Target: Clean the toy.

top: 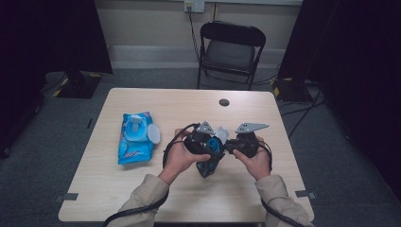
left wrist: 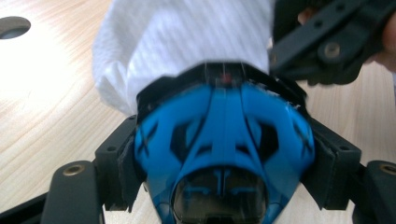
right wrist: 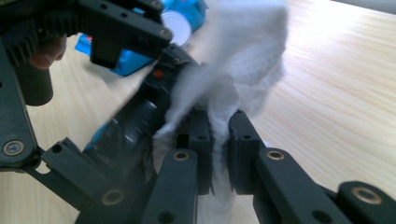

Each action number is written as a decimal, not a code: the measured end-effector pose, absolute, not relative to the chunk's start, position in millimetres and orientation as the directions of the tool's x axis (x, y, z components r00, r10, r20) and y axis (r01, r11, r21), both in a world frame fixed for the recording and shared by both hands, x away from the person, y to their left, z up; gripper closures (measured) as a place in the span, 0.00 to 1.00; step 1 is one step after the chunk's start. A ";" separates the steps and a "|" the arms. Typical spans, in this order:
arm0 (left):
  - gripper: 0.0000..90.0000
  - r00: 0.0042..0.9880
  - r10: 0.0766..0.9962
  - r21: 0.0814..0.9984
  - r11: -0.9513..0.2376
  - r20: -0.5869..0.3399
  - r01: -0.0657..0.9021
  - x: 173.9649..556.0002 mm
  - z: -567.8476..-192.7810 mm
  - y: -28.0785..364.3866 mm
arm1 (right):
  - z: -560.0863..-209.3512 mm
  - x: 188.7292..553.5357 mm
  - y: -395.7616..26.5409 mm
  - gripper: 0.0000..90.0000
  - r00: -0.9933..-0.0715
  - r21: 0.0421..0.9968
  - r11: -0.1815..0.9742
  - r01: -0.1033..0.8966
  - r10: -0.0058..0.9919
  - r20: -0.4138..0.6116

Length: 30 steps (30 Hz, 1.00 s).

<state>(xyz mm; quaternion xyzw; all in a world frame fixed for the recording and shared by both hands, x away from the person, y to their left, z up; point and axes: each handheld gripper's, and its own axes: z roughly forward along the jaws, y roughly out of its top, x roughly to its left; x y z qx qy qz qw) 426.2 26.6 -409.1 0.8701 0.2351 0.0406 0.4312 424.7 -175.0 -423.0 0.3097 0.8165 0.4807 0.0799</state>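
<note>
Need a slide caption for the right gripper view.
Right tongs pinch a white wipe against the blue-and-black object held by the left tongs.

One blue wet-wipe pack (top: 136, 138) is lying near the table's (top: 142, 189) left edge. One white wipe (right wrist: 243, 60) and one blue helmet-shaped toy (left wrist: 224, 140) are sitting in two grippers. One black folding chair (top: 230, 49) is standing beyond the table's far edge.

The high view was dim, dark at its edges. Both gripper views were brighter, with the wipe (right wrist: 243, 70) motion-blurred.
</note>
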 end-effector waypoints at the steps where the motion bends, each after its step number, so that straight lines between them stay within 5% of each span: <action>1: 0.28 0.887 0.444 0.771 -0.518 -0.129 0.372 426.1 -409.2 26.6 | -423.7 424.1 -173.4 0.91 -0.798 0.835 0.347 0.427 0.579 0.167; 30: 0.28 0.872 0.473 0.788 -0.487 -0.126 0.378 432.2 -393.9 36.4 | -445.7 418.6 -166.8 0.91 -0.805 0.815 0.361 0.454 0.559 0.201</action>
